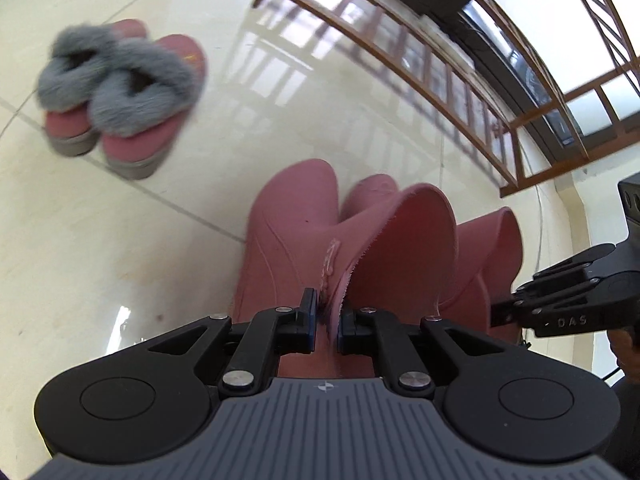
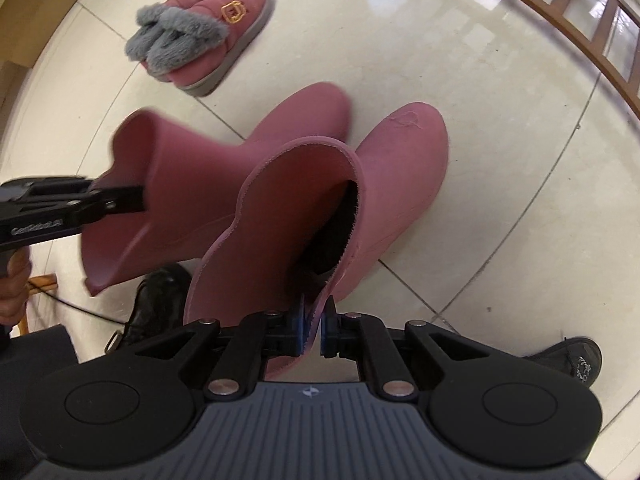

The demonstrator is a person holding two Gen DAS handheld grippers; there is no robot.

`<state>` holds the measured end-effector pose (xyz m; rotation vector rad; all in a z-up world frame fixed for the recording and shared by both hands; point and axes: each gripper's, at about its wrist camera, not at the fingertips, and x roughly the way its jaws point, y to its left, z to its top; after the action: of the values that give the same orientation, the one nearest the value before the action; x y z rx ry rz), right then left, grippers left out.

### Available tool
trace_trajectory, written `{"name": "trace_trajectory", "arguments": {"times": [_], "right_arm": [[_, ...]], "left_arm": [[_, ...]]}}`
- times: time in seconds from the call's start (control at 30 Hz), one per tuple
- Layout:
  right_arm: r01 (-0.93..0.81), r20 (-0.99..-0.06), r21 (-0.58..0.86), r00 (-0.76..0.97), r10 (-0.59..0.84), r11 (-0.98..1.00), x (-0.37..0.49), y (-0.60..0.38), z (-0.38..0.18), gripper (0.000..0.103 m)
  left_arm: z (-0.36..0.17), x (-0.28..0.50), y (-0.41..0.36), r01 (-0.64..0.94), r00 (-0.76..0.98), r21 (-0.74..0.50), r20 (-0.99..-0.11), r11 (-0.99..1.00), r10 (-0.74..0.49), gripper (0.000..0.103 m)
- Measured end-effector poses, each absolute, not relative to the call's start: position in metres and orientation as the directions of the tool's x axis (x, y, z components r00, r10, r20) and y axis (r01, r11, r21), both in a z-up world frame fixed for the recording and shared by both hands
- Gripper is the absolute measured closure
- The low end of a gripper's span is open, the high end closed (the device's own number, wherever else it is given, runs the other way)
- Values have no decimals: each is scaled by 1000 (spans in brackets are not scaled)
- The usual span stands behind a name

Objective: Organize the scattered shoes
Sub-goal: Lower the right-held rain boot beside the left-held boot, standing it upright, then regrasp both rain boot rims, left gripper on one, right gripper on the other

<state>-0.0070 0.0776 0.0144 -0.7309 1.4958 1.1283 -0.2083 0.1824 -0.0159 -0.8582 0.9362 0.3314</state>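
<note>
In the left wrist view the left tongs (image 1: pixel 325 326) are clamped on the thin top rim of a pink boot (image 1: pixel 288 240), which hangs toe-down over the tiled floor (image 1: pixel 100 240); pinching the rim is likely the only purchase such narrow jaws can get on soft rubber. A second boot (image 1: pixel 488 248) hangs just beside it on the right, and the right tongs (image 1: pixel 504 312) reach in from the right edge to its rim. Toward the upper left of the floor a pair of slippers (image 1: pixel 120 96) with grey fur cuffs sits side by side, soles down, looking already tidied. A wooden railing (image 1: pixel 440 64) runs along the far side. In the right wrist view the right tongs (image 2: pixel 314 330) are closed on the rim of the nearer boot (image 2: pixel 400 184), its dark lining showing inside the shaft and its toe pointing away; whether the sole touches the floor (image 2: pixel 520 160) I cannot tell. The left tongs (image 2: pixel 132 200) come in from the left edge, gripping the other boot (image 2: pixel 180 184) by its rim. The boots hang close together with toes the same way, so the person seems about to set them down as a pair near the slippers (image 2: pixel 200 36). The person's dark shoes (image 2: pixel 160 308) show at the bottom.
</note>
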Motion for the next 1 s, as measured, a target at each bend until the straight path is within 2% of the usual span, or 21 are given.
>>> {"name": "trace_trajectory", "arguments": {"times": [0.2, 0.4, 0.43, 0.5, 0.53, 0.57, 0.63, 0.67, 0.77, 1.0], "right_arm": [[-889, -958, 285, -252, 138, 359, -6, 78, 16, 94], [-882, -957, 288, -253, 139, 372, -1, 74, 20, 91], [-879, -956, 291, -254, 146, 377, 0, 73, 22, 88], [-876, -955, 292, -247, 164, 383, 2, 71, 27, 82], [-874, -954, 291, -237, 183, 388, 4, 70, 32, 73], [-873, -953, 291, -227, 201, 392, 5, 69, 36, 64], [-862, -946, 301, -215, 243, 408, 8, 65, 46, 55], [-857, -943, 305, -212, 255, 415, 9, 64, 49, 46], [-836, -935, 315, -191, 300, 449, 15, 58, 60, 34], [-759, -902, 388, -195, 386, 523, 29, 46, 73, 26]], "left_arm": [[-19, -186, 176, -570, 587, -512, -801, 643, -117, 91], [-9, -186, 173, -558, 581, -481, -809, 677, -96, 81], [-6, -187, 174, -555, 585, -486, -805, 675, -99, 77], [-1, -189, 176, -550, 593, -497, -798, 671, -105, 59], [3, -190, 176, -545, 598, -500, -795, 672, -107, 48], [7, -189, 176, -538, 603, -500, -791, 679, -104, 43], [16, -189, 176, -523, 613, -496, -784, 693, -99, 37], [20, -186, 175, -518, 610, -492, -786, 700, -101, 33], [23, -179, 172, -500, 601, -497, -789, 710, -129, 33], [26, -167, 161, -475, 584, -477, -800, 740, -142, 27]]}}
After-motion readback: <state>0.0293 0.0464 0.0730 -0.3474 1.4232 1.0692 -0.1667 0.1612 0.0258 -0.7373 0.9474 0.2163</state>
